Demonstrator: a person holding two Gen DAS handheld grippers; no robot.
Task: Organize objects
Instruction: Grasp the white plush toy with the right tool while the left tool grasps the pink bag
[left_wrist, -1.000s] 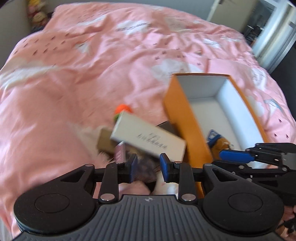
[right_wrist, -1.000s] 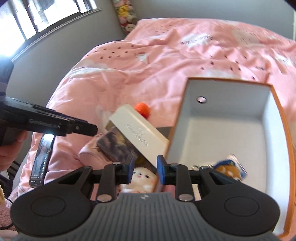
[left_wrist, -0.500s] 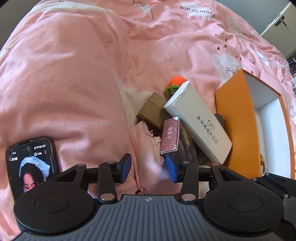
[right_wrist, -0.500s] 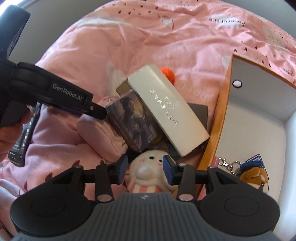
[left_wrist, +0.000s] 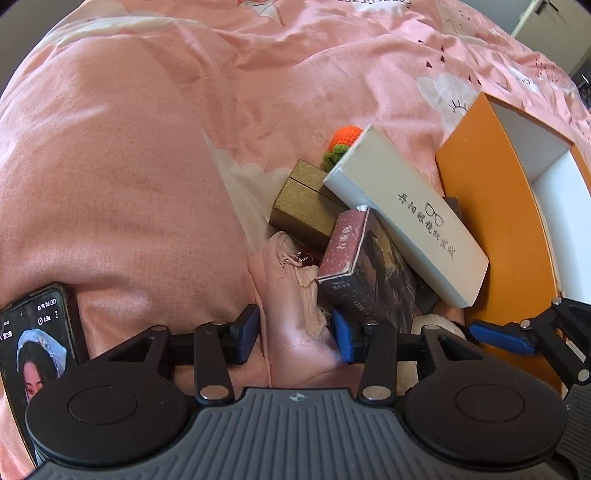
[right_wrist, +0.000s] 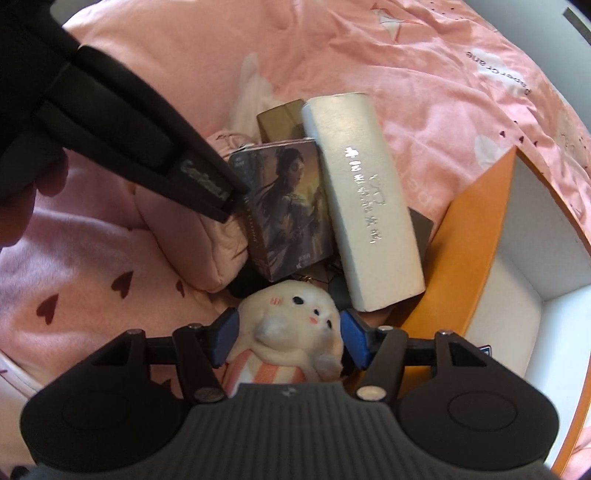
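Pink bedspread (left_wrist: 129, 166), phone (left_wrist: 35, 343) lying on it, orange box (left_wrist: 491, 206), heap of small items beside

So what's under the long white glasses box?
The long white glasses box leans over a gold box, the picture card box and something dark grey; the rest is covered.

Pink bedspread (left_wrist: 147, 166); lit phone (left_wrist: 33, 354) lying on it.

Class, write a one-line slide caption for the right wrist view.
Right claw opening around a white plush toy beside the orange box on a pink quilt.
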